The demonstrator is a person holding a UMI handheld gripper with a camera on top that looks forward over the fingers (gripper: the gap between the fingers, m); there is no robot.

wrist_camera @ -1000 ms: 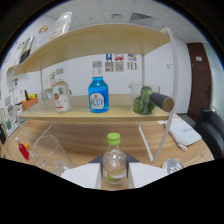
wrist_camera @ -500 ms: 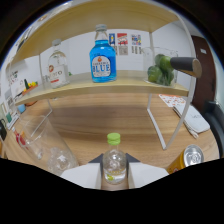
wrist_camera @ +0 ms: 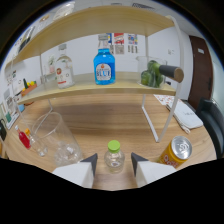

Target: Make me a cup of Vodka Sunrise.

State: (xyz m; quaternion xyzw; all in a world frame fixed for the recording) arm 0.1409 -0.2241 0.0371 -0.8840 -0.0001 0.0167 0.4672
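Observation:
My gripper (wrist_camera: pixel 113 163) is shut on a small clear bottle with a green cap (wrist_camera: pixel 114 157), which stands upright between the two white fingers (wrist_camera: pixel 89 165). Just left of the fingers a clear plastic cup (wrist_camera: pixel 56 138) lies tilted on the wooden table. To the right of the fingers stands a yellow-orange drink can (wrist_camera: pixel 176 151). Beyond them, on the wooden shelf (wrist_camera: pixel 100 90), stand a blue bottle (wrist_camera: pixel 103 67) and a clear bottle with a red label (wrist_camera: pixel 64 73). A green bottle with a dark stopper (wrist_camera: pixel 156 74) lies at the shelf's right end.
The shelf's white leg (wrist_camera: pixel 151 120) comes down to the table ahead and to the right of the fingers. A small red object (wrist_camera: pixel 23 139) sits left of the cup. A white flat item (wrist_camera: pixel 186 115) lies far right. Posters hang on the back wall.
The gripper, still holding the green-capped bottle, has moved forward and to the right. The cup and the can now show larger beside the fingers.

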